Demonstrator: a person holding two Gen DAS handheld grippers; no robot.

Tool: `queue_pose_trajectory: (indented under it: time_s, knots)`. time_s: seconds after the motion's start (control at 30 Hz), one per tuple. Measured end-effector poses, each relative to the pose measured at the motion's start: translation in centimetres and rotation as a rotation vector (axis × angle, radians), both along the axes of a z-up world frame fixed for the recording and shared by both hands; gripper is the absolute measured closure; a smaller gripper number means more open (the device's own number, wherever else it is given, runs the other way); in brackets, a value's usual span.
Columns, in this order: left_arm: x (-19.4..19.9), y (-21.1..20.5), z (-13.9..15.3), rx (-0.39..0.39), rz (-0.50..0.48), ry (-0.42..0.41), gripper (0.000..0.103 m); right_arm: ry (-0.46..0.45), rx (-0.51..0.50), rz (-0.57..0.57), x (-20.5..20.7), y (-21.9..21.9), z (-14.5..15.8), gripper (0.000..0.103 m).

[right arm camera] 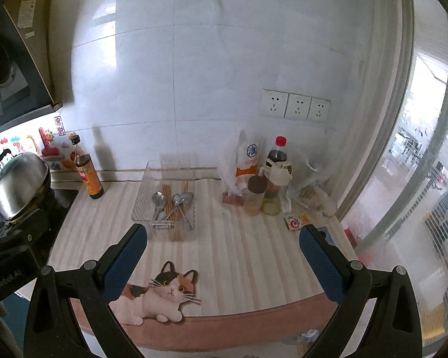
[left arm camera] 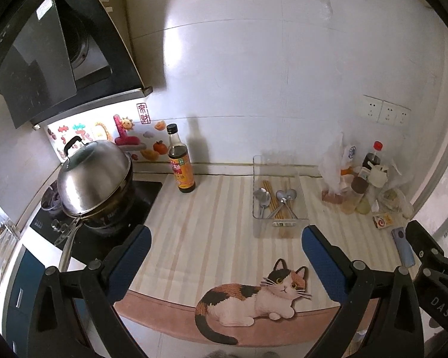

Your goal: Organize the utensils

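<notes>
A clear plastic utensil tray (left arm camera: 304,200) (right arm camera: 140,203) sits on the striped counter mat near the back wall. Inside it lie several metal spoons (left arm camera: 262,197) (right arm camera: 159,200) and a bundle of wooden chopsticks (left arm camera: 273,201) (right arm camera: 168,198). My left gripper (left arm camera: 225,235) is open and empty, held above the mat in front of the tray. My right gripper (right arm camera: 223,234) is open and empty, also in front of the tray and to its right. The right gripper's body shows in the left wrist view (left arm camera: 433,268) at the right edge.
A lidded steel pot (left arm camera: 92,179) (right arm camera: 21,185) sits on the stove at left. A dark sauce bottle (left arm camera: 179,161) (right arm camera: 86,173) stands beside it. Bottles and bags (left arm camera: 364,185) (right arm camera: 265,179) crowd the back right corner. A small box (right arm camera: 295,220) lies nearby. A cat picture (left arm camera: 254,295) marks the mat's front edge.
</notes>
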State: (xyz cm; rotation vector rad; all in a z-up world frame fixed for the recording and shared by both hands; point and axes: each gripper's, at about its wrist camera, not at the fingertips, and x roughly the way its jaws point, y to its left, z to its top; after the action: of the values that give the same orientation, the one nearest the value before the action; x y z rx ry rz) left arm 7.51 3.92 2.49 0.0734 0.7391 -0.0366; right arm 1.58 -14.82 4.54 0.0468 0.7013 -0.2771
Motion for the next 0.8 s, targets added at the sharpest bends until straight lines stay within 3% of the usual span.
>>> queue_pose_trajectory:
  time_s: [0.8]
  knots:
    - [0.9, -1.1, -1.2, 0.008, 0.023, 0.025, 0.000, 0.030, 0.005, 0.048, 2.5, -2.0, -1.3, 0.000]
